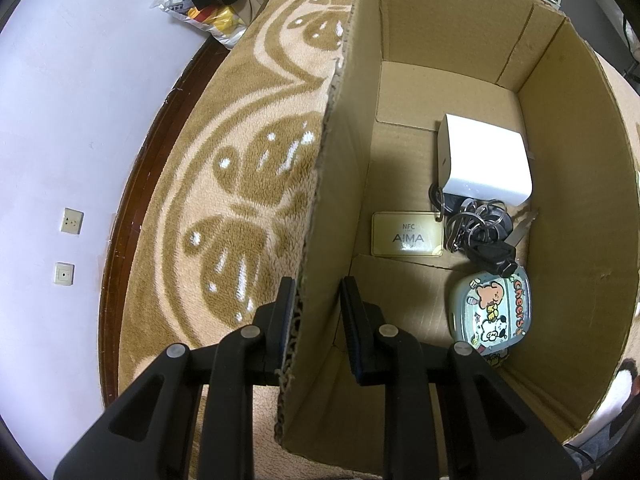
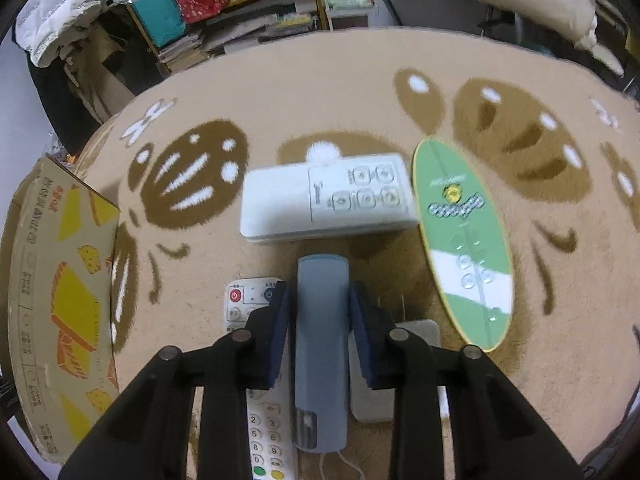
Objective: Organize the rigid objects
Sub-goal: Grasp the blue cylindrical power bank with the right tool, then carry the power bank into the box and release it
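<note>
Left gripper: jaws clamped on the near left wall of the cardboard box, one pad outside, one inside.
Box contents: white adapter at the far right, key bunch just near it, gold NFC card to their left, cartoon case nearest.
Right gripper: jaws closed on a blue-grey remote.
Around it: white keypad remote left, grey adapter right, white remote beyond, green oval remote far right.
Surface: patterned tan rug.
</note>
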`<state>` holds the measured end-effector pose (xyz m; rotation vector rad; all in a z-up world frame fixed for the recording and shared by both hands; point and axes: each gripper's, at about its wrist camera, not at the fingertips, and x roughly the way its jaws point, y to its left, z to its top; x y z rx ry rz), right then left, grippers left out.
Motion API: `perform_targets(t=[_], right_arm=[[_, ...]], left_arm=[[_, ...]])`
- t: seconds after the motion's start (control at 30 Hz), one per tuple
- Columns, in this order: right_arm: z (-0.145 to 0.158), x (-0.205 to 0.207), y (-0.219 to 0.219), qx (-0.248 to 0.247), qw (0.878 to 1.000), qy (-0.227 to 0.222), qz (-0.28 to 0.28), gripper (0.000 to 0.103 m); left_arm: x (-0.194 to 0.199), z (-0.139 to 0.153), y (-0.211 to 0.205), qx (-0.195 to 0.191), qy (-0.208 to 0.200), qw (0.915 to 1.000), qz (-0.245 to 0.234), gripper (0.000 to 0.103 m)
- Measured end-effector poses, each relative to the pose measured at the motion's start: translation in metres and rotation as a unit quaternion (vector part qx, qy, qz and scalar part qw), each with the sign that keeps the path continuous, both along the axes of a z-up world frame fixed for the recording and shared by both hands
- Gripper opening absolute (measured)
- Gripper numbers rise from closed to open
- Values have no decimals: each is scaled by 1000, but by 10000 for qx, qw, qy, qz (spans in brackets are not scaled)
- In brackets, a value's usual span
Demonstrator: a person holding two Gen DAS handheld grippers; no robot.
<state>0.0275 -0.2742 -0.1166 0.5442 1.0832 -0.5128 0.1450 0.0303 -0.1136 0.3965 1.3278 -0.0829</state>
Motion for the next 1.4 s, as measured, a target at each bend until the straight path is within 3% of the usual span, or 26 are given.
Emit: perform_targets(t=[0.1, 0.2, 0.4, 0.57, 0.93, 1.4], right_arm=[[-9, 3, -6, 209, 9997, -42, -99, 29], [-5, 4, -2, 5, 9999, -92, -103, 29], [30, 2, 8, -524, 9964, -668, -11, 29], [51, -1, 11, -513, 9918, -1171, -6, 29], [86, 14, 44, -806, 9791, -1777, 567, 29], [122, 20, 83, -813, 9611, -2357, 1190, 28]], left_arm=[[0, 0, 0, 0, -1, 10000, -3, 23], [0, 0, 0, -1, 5, 10000, 4, 23], [-1, 0, 1, 5, 3, 10000, 1, 23], [-2, 0, 1, 13, 1, 10000, -9, 23], [-2, 1, 1, 28, 3, 10000, -11, 23], [-2, 1, 0, 65, -4, 10000, -24, 23]])
